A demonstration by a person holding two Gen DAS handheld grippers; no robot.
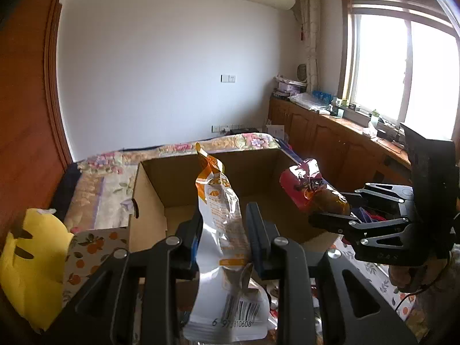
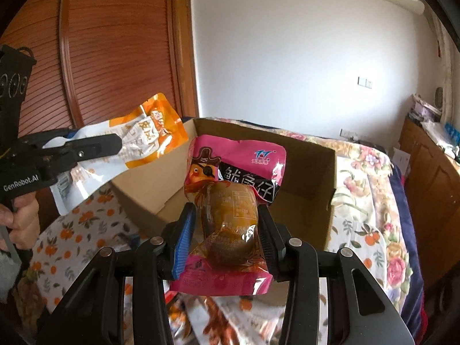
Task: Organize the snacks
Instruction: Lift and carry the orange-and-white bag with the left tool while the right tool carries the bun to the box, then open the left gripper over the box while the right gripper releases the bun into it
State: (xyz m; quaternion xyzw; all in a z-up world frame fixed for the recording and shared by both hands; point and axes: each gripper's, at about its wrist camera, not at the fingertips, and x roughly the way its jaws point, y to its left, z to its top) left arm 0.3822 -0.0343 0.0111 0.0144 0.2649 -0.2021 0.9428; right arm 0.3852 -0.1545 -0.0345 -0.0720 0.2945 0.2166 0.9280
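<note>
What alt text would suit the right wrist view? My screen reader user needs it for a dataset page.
The right gripper holds a pink snack packet in its jaws, in front of an open cardboard box on a floral bedspread. At left, the left gripper holds an orange-and-white packet.
</note>
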